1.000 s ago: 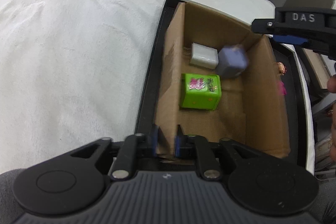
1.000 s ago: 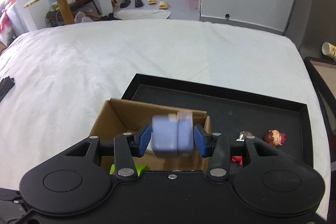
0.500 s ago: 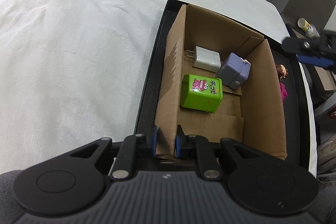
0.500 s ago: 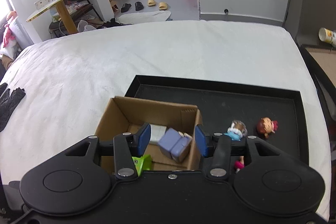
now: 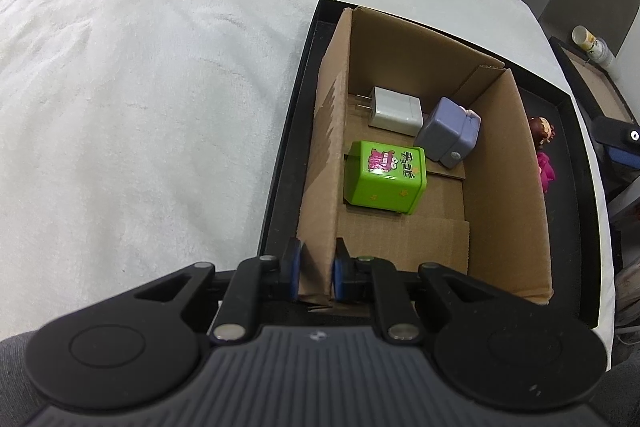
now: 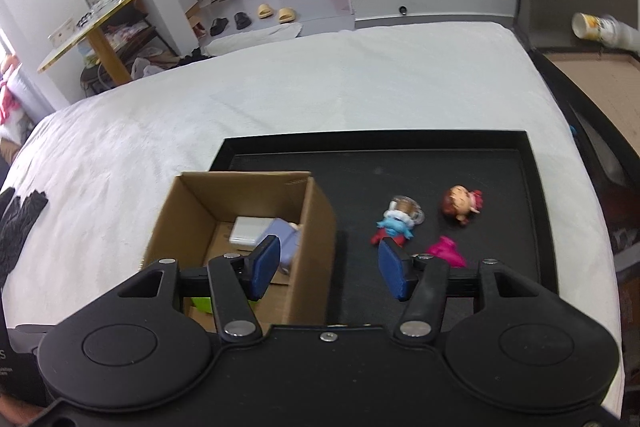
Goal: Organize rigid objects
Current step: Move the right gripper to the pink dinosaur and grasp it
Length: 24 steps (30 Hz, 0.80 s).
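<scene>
A cardboard box (image 5: 500,163) stands in a black tray (image 5: 288,131) on the white cloth. Inside lie a white charger (image 5: 396,110), a lilac block (image 5: 448,133) and a green cube (image 5: 384,177). My left gripper (image 5: 316,275) is shut on the box's near left wall. My right gripper (image 6: 326,269) is open and empty, above the box's right wall (image 6: 316,251). The box (image 6: 192,215) shows the charger (image 6: 252,229) and lilac block (image 6: 286,237) in the right wrist view.
On the tray floor (image 6: 460,167) right of the box lie a blue-and-red figure (image 6: 396,223), a brown-haired doll head (image 6: 460,205) and a pink piece (image 6: 446,253). A black glove (image 6: 18,227) lies at far left. A cup (image 6: 592,27) lies beyond the table's right edge.
My right gripper let the lilac block drop into the box, then opened wide, pulled back and moved right. My left gripper stays shut on the box wall.
</scene>
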{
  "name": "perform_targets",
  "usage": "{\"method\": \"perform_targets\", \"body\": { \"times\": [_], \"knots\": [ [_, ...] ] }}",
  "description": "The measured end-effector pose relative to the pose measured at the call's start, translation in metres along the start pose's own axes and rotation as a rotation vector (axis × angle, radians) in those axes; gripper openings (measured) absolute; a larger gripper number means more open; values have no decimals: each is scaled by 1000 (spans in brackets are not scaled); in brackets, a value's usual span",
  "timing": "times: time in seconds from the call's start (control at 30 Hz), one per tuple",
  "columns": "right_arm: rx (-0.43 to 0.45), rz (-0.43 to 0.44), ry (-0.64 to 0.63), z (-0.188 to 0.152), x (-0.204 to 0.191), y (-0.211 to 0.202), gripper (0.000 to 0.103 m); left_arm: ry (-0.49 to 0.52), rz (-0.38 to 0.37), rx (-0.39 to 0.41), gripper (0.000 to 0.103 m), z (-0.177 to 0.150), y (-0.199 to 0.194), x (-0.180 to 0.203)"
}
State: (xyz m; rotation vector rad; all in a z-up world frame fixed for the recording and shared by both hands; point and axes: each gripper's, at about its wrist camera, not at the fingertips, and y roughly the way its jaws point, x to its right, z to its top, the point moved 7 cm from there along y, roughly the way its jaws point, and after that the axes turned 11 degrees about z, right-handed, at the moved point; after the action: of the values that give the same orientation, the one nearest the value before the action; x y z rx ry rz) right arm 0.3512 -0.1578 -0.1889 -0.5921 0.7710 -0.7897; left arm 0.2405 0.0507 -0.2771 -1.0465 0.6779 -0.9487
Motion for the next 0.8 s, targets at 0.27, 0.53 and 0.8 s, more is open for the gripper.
{"method": "perform_targets", "body": {
  "times": [0.27, 0.53, 0.8],
  "knots": [
    [27, -9, 61, -7, 34, -7, 62, 9, 35, 0, 13, 1, 0, 3],
    [48, -8, 91, -19, 57, 1, 69, 11, 50, -4, 13, 1, 1, 5],
    [18, 33, 206, -36, 83, 15, 69, 12, 67, -5, 13, 2, 1, 8]
  ]
}}
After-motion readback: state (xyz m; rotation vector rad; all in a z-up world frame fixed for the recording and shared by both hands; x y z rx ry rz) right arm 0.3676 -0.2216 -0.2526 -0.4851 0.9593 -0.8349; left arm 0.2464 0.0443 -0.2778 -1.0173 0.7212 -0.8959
